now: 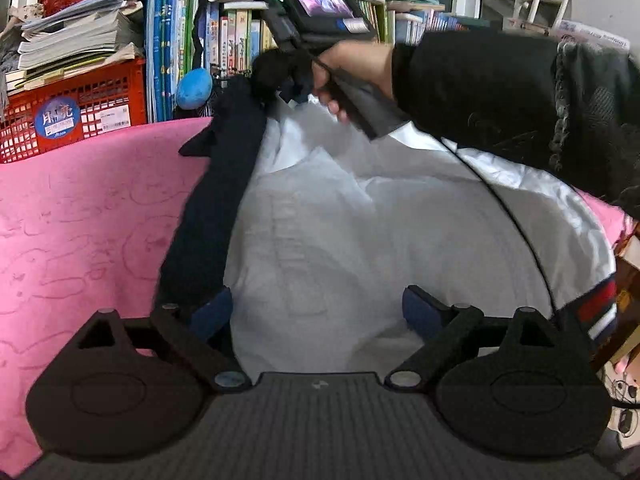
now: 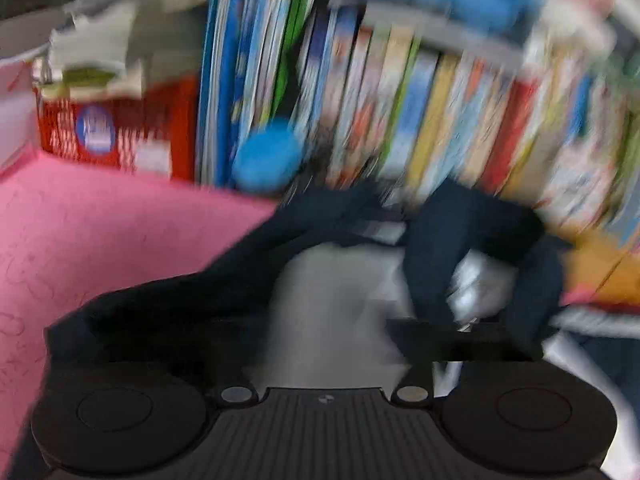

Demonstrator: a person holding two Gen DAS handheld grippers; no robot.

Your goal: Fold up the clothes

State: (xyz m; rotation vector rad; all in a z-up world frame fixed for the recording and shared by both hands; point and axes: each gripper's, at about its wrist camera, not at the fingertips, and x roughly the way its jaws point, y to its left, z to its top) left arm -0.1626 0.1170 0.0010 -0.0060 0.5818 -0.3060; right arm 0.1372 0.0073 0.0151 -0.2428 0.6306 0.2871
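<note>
A jacket lies spread out on a pink tabletop, and the folding has only just begun.

Closest in the left wrist view, the left hand-held gripper [image 1: 318, 312] hangs over the near end of the jacket [image 1: 360, 232] with its two fingers wide apart, holding nothing. The jacket lies with its white lining up and a dark blue edge along its left side, on the pink tabletop [image 1: 88, 216]. Farther off, the right hand-held gripper [image 1: 276, 76] is at the far end, by the dark collar; it looks clamped on the cloth, but I cannot tell for sure, and the right wrist view is too blurry to help. Behind stand books [image 1: 232, 36] and a red basket [image 1: 72, 112]. No neat fold shows yet, so I think nearly all the folding is left.
</note>
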